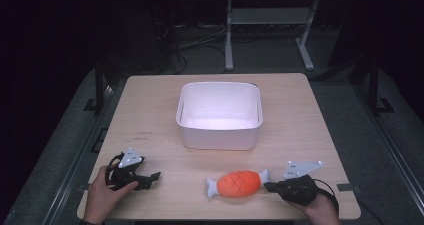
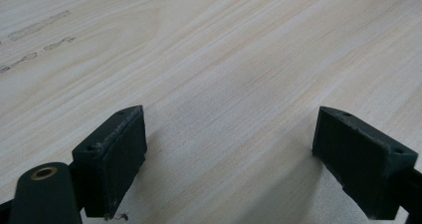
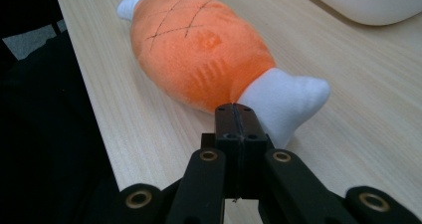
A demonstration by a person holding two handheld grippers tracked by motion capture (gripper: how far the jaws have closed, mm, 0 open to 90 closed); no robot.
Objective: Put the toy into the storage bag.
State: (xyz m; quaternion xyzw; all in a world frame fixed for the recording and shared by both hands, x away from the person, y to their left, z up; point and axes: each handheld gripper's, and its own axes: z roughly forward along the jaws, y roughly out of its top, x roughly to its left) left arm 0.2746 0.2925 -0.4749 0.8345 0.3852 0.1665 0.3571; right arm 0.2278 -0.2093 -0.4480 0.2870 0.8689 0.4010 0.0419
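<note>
The room around the table (image 1: 150, 105) is dark, while the tabletop is lit from above. The white tub (image 1: 220, 116) glows brightly inside, near glare. Soft shadows fall beneath the black jaws in the left gripper view. The high view is grainy and soft.

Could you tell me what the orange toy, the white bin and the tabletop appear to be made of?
Orange toy: plush fabric, fuzzy nap, stitched crosshatch lines, soft white ends. White bin: probably moulded plastic, smooth with rounded corners and an even matte sheen. Tabletop: pale wood grain, likely laminate or veneer; which one is unclear.
</note>
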